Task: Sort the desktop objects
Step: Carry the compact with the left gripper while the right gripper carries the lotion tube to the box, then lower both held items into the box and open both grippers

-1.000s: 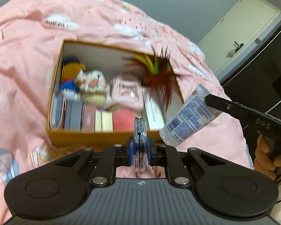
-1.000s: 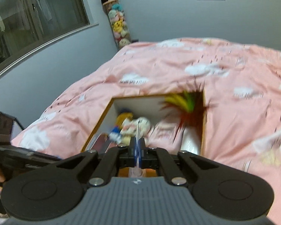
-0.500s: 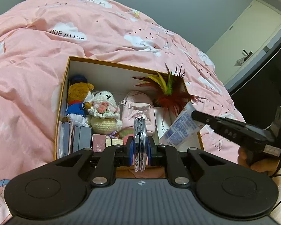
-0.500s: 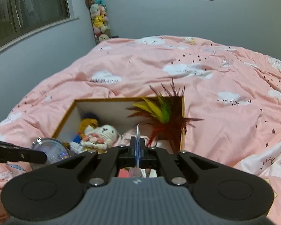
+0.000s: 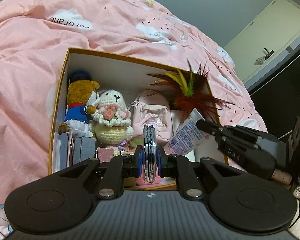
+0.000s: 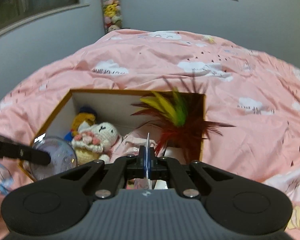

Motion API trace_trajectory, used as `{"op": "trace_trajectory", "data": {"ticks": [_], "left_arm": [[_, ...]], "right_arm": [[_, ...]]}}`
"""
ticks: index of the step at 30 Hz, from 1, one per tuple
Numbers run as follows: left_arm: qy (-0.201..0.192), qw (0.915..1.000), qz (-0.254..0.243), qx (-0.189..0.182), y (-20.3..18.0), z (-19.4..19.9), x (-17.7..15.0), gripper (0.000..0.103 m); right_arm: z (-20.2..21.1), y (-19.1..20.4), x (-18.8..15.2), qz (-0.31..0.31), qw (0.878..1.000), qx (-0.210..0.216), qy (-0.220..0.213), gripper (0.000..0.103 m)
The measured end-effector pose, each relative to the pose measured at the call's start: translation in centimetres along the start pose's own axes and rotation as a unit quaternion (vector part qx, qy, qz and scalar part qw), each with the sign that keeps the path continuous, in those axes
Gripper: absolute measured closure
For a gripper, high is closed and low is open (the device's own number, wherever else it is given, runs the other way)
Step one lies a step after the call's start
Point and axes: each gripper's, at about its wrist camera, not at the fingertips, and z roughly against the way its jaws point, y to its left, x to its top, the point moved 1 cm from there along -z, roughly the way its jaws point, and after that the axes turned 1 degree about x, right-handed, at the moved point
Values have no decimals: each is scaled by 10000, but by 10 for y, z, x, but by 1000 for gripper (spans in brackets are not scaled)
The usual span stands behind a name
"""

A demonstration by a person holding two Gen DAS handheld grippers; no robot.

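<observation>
1. Clear, glassy plastic: the disc (image 5: 149,154) in my left tongs (image 5: 149,161) is a round, flat, see-through case, pinched on edge between the pads. It looks stiff, light and slick, so I judge that a grip across its flat faces, as now, suits it best. It hangs over the near edge of the box (image 5: 60,92).
2. The box sits on the pink bed (image 5: 30,64) and already holds a bear (image 5: 79,102), a crocheted bunny (image 5: 112,116), a pink pouch (image 5: 151,110) and feathers (image 5: 187,94). All look soft, so they should give if pressed.
3. The tube (image 5: 185,136) is in my right tongs (image 5: 202,124), which are clamped on its flat crimped end, with the body hanging down over the box's right side. I judge it light and squashy; the crimp is the stiffest hold.
4. Writing: the bed's cloud reads "crane", upside down; the tube's blue print is too small to read; the right tongs bear "DAS".
</observation>
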Motion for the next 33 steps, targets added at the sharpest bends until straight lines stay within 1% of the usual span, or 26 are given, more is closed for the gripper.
{"op": "trace_trajectory", "data": {"ticks": [4,9,11,13,14,15,16,17,20,23,24,28,30,31,33], "left_arm": [[55,10000,49,2,4,-8,5,88],[63,10000,20,19,2,-17,14,88],[55,10000,-3,8,1,-21,18,88],[37,10000,-17,0,-1,-26,23,88],[27,10000,-20,4,-2,-29,26,88],[18,10000,-22,11,-3,-32,29,88],[4,10000,-22,11,-4,-36,32,88],[-12,10000,-24,-1,-5,-40,35,88],[-33,9999,-3,-102,-9,-53,43,88],[68,9992,148,-360,-10,-69,49,88],[104,9989,189,-421,-10,-74,50,88],[228,9980,270,-530,-11,-94,52,88],[257,9980,280,-510,-11,-101,51,88],[304,9982,264,-436,-10,-104,50,88],[407,9989,184,-173,-10,-110,48,85]], "right_arm": [[-5,13,-10,363,9992,-70,115,102],[-3,21,-18,575,9982,-77,169,102],[-1,19,-18,455,9985,132,290,100],[3,15,-17,249,9988,306,288,98],[5,12,-16,143,9990,331,273,91],[7,9,-14,21,9992,314,227,87],[10,4,-12,-118,9993,308,155,80],[13,-1,-10,-252,9991,316,90,78],[16,-16,-4,-659,9974,284,-35,76],[12,-24,-6,-718,9974,-5,-19,76],[10,-25,-7,-716,9974,-40,-7,76],[4,-25,-11,-781,9969,93,41,76],[0,-25,-13,-786,9968,99,58,76],[-1,-24,-13,-781,9969,91,67,76],[-5,-24,-13,-763,9970,66,78,76]]}}
